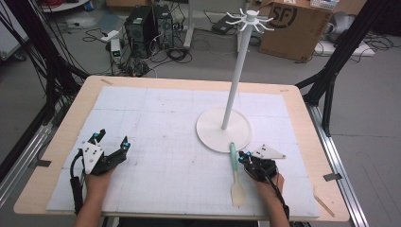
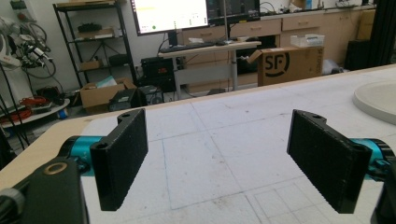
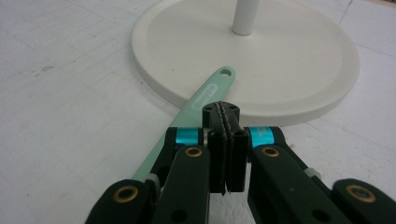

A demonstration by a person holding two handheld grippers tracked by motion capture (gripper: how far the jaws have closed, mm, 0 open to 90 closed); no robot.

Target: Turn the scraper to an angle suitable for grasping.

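A mint-green spatula lies flat on the white mat, its handle end with a hole resting against the rim of the white stand's round base. My right gripper is shut with nothing between its pads, just to the right of the spatula's handle and close to the base rim. At the table's left, my left gripper rests open, its two black pads wide apart over bare mat with nothing between them.
A tall white pole with hooked arms at its top rises from the base. The mat covers a wooden table. Beyond the far edge stand a cardboard box and computer towers.
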